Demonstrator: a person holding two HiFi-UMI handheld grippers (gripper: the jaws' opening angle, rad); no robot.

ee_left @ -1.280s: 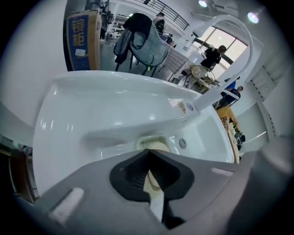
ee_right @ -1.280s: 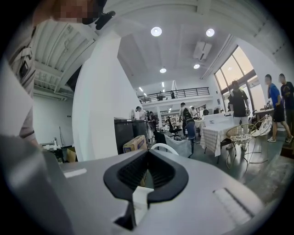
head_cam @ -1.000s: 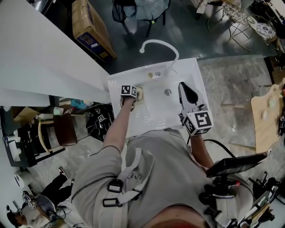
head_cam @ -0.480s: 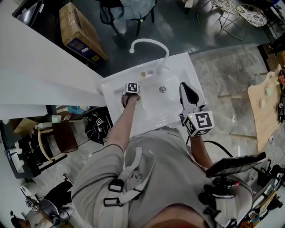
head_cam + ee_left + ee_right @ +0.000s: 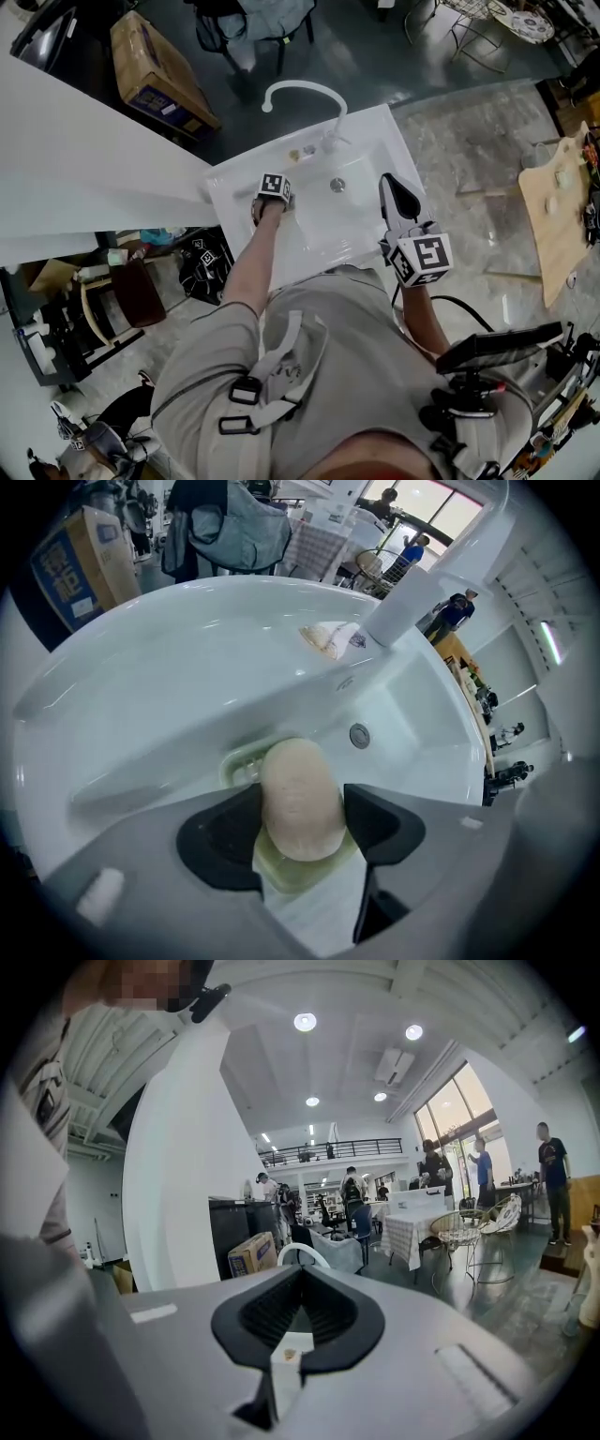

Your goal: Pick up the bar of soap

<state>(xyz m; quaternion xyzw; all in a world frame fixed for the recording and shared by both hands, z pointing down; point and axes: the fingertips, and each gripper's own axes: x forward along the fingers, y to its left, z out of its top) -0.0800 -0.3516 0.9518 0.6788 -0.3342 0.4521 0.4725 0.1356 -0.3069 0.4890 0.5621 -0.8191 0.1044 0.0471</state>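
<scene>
Left gripper straddles the soap at the sink's left edge.

The soap (image 5: 296, 780) rests in a pale green dish (image 5: 236, 761) on the left rim of the sink (image 5: 314, 251), beside the basin, with the drain (image 5: 359, 735) farther in and the tap (image 5: 298, 92) at the back edge. The left gripper (image 5: 302, 808) points steeply down over the dish. Its 2 jaws have just been opening and now stand apart, 1 pad close on each side of the soap, without visibly squeezing it. The right gripper (image 5: 300, 1274) hovers roughly level above the sink's right edge, its 2 jaws closed tip to tip with nothing between them.
</scene>
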